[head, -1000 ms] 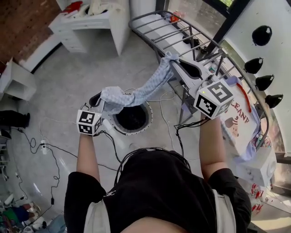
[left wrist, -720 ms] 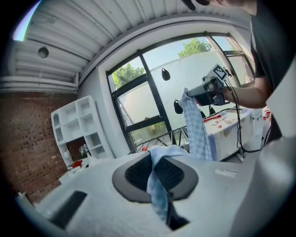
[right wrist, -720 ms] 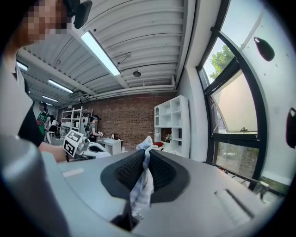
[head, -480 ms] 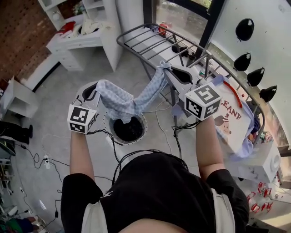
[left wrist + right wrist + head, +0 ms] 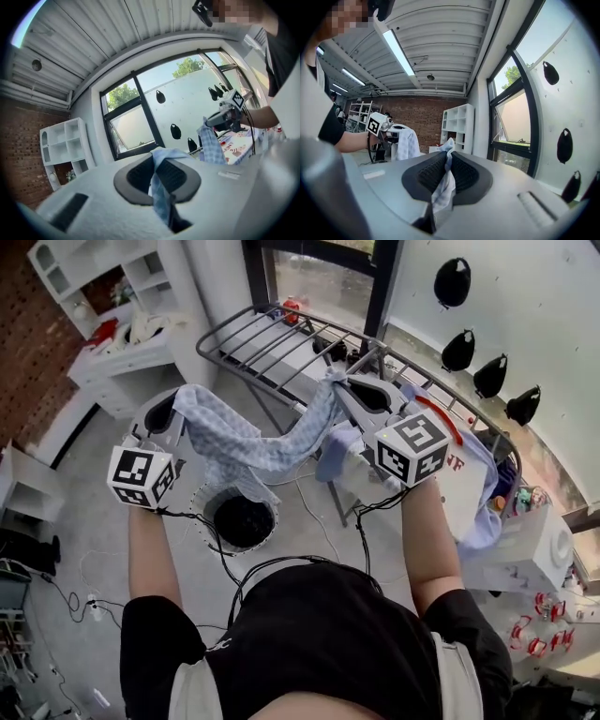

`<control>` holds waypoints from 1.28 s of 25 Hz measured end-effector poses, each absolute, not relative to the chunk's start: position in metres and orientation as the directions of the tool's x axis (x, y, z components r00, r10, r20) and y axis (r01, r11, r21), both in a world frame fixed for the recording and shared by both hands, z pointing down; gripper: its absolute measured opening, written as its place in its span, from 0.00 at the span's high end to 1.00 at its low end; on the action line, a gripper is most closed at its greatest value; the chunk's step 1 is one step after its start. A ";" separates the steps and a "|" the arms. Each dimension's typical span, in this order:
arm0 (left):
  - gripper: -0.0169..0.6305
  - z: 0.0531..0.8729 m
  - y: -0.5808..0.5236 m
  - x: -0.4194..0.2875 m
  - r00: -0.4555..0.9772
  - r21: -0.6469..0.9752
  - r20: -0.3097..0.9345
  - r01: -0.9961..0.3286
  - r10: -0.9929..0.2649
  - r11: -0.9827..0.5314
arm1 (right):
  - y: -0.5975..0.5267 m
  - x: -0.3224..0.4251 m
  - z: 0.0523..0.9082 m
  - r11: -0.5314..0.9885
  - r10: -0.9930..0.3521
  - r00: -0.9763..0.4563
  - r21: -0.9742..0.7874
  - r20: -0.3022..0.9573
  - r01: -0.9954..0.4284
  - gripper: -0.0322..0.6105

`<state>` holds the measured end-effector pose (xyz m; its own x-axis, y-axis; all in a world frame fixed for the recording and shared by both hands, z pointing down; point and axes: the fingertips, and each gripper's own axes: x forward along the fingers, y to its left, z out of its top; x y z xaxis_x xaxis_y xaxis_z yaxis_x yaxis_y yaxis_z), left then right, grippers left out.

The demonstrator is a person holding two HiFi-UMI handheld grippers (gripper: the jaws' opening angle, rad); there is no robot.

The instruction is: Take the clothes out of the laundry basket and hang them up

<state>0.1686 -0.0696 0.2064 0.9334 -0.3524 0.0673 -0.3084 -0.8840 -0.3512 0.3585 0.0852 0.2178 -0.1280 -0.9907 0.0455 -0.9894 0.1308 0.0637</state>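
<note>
A light blue checked cloth (image 5: pixel 258 442) hangs stretched between my two grippers, sagging in the middle above the round laundry basket (image 5: pixel 240 519). My left gripper (image 5: pixel 173 418) is shut on one end of the blue checked cloth (image 5: pixel 161 187), which runs between its black pads (image 5: pixel 178 176). My right gripper (image 5: pixel 349 390) is shut on the other end of the blue checked cloth (image 5: pixel 444 180), close to the grey drying rack (image 5: pixel 267 334). A white printed garment (image 5: pixel 469 488) lies over the rack at the right.
White shelves and drawers (image 5: pixel 117 343) stand at the back left. Black cables (image 5: pixel 66 592) trail across the grey floor. Black shapes (image 5: pixel 459 348) dot the white wall beyond the rack, with a window (image 5: pixel 319 282) behind it. A white appliance (image 5: pixel 530 554) sits at the right.
Both grippers have risen and moved toward the rack with the cloth, which is now lifted clear above the basket. The view has shifted forward.
</note>
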 end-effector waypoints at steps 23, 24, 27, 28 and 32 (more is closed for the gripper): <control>0.95 0.146 -0.130 0.410 0.994 -0.348 -0.023 -0.110 -0.109 -0.931 | 0.074 0.535 0.234 -0.185 -0.979 0.193 0.114 0.065 -0.976 0.88; 0.95 0.144 -0.140 0.423 0.995 -0.352 -0.018 -0.095 -0.095 -0.931 | 0.068 0.543 0.234 -0.204 -0.975 0.212 0.112 0.068 -0.973 0.88; 0.95 0.137 -0.171 0.465 0.999 -0.351 -0.007 -0.048 -0.048 -0.935 | 0.051 0.569 0.236 -0.267 -0.956 0.278 0.123 0.089 -0.956 0.88; 0.95 0.136 -0.180 0.480 1.000 -0.346 -0.005 -0.031 -0.031 -0.938 | 0.048 0.578 0.238 -0.290 -0.948 0.302 0.123 0.097 -0.949 0.88; 0.95 0.146 -0.211 0.540 0.999 -0.329 0.019 0.040 0.036 -0.943 | 0.034 0.608 0.250 -0.371 -0.914 0.384 0.113 0.133 -0.922 0.88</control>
